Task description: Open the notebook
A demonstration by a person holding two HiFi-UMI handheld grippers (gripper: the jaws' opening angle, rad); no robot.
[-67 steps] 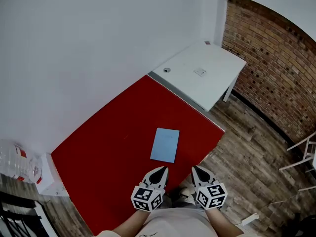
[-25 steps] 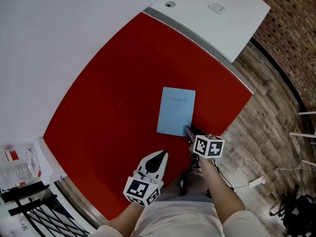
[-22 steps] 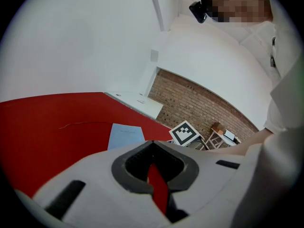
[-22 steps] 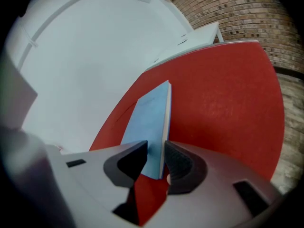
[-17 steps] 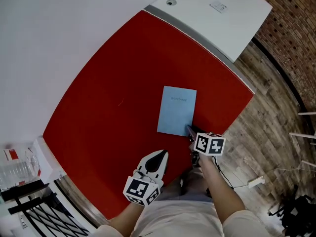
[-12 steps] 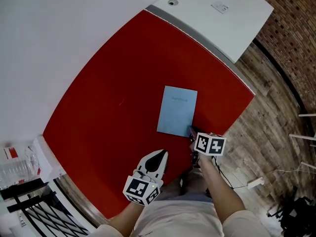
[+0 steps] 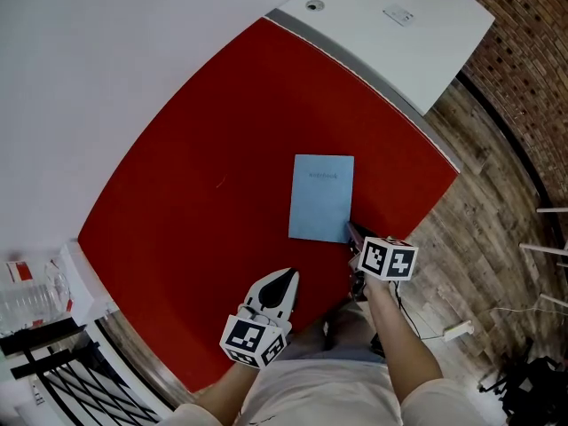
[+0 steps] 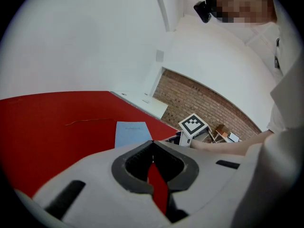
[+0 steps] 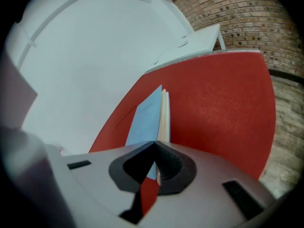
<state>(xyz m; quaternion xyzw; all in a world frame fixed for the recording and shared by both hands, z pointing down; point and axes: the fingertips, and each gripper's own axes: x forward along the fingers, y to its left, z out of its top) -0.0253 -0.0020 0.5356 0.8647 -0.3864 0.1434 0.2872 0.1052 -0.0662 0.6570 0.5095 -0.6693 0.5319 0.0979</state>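
Where the right gripper (image 9: 156, 144) closes, its jaws pinch the near right corner of the notebook (image 7: 321, 198), holding the light blue cover between them. In the right gripper view, the cover stands slightly clear of the cream page edges along the notebook's right side. The notebook lies on the red desk (image 7: 204, 176), close to the desk's edge nearest the person and toward the right end of that edge. Its long axis runs away from the person, askew to the desk's edges. The end with the faint printed title is the far one. The left gripper (image 8: 152, 145) hangs over the same near edge of the desk. Its jaws are together with nothing between them, and it sits apart from the notebook.
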